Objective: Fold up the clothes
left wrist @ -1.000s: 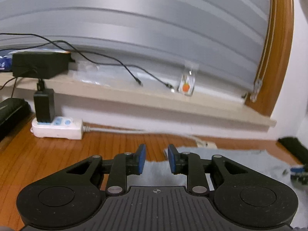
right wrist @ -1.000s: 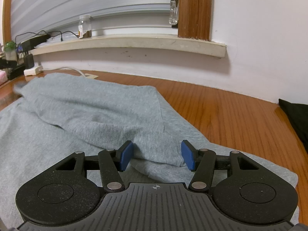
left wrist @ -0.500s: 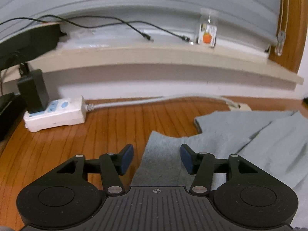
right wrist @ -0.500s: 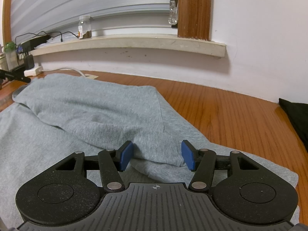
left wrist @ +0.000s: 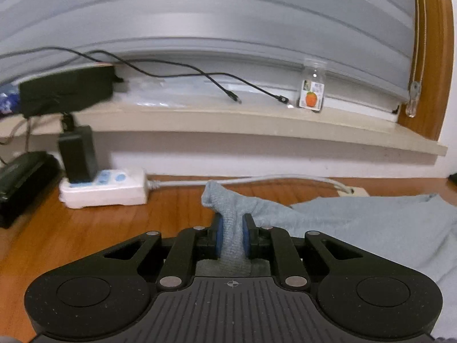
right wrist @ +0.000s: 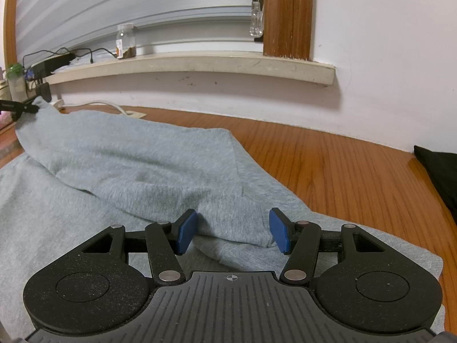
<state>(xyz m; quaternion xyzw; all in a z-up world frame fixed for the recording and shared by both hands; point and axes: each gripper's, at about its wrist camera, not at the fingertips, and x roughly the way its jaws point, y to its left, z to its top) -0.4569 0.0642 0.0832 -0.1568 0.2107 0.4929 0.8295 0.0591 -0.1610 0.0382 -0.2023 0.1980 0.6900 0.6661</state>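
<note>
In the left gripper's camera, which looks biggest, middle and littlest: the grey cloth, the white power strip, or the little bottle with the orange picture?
1. Grey cloth garment
2. White power strip
3. Small clear bottle with the orange label. It stands farthest back, so its true size is unsure.

Garment [right wrist: 142, 171] on table [right wrist: 342, 165]; power strip [left wrist: 105, 190] left; bottle [left wrist: 312, 91] apparently on sill [left wrist: 257, 125] behind

The wooden table [right wrist: 342, 165] carries the grey garment [right wrist: 128, 165] — a white power strip [left wrist: 104, 188] near its back edge — black cloth [right wrist: 437, 168] at its right edge.
</note>
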